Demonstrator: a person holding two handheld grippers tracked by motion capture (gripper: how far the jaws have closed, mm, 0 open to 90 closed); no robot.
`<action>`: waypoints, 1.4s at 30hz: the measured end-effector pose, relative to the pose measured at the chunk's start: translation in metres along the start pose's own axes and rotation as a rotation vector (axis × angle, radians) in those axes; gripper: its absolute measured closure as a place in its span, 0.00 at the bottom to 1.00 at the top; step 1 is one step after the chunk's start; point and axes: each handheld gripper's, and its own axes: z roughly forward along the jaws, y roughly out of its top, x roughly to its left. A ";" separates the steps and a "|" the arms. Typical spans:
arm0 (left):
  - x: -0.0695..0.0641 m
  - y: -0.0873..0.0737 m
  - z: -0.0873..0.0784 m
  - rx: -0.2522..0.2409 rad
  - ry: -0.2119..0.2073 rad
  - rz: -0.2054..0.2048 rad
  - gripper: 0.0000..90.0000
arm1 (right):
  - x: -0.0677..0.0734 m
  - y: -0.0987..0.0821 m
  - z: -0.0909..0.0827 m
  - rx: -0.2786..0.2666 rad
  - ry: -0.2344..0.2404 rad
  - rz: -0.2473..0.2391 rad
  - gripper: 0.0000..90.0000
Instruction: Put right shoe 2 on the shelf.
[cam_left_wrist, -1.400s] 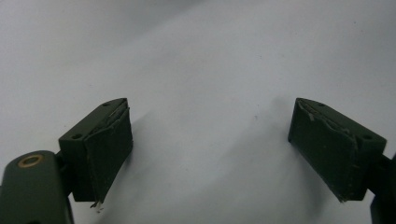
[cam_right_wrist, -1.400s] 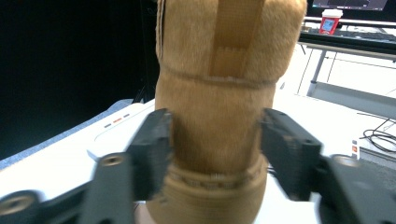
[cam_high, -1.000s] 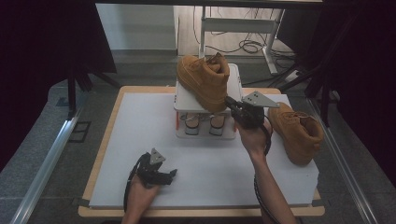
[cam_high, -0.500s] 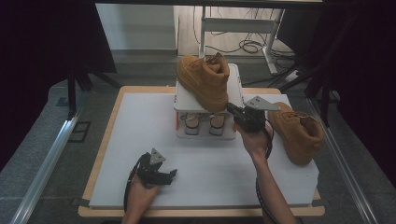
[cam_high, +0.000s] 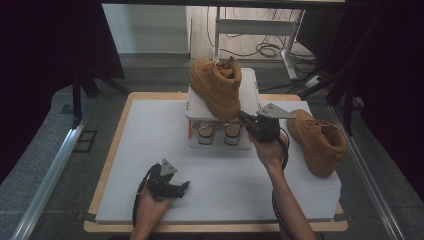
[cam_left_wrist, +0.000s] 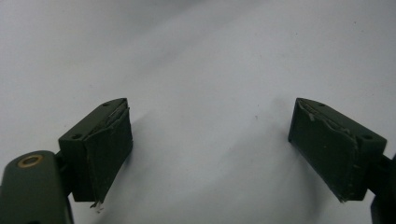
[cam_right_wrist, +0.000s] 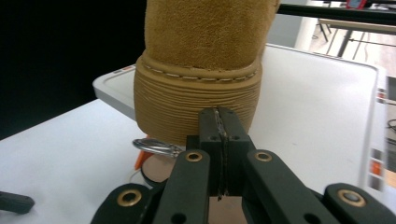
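Pressing its jaws together on nothing, our right gripper (cam_high: 246, 119) sits at the heel of the tan boot (cam_high: 216, 87) standing on the white rack (cam_high: 248, 90). Our left gripper (cam_high: 181, 186) rests spread wide over the white board (cam_high: 220, 175), well apart.

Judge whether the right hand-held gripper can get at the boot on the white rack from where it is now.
Probably yes. The right hand-held gripper sits right at the heel of the boot on the white rack, with nothing between them. But its jaws are shut and would have to open before gripping.
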 end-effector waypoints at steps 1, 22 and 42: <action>0.000 0.000 0.000 0.000 0.001 0.001 0.15 | 0.002 0.001 0.001 0.002 0.007 -0.002 1.00; 0.000 0.000 0.000 -0.005 -0.002 -0.005 0.15 | 0.029 0.005 0.023 0.001 0.071 -0.028 1.00; -0.001 0.000 0.001 -0.011 -0.001 -0.010 0.15 | 0.053 0.012 0.046 0.007 0.094 -0.050 1.00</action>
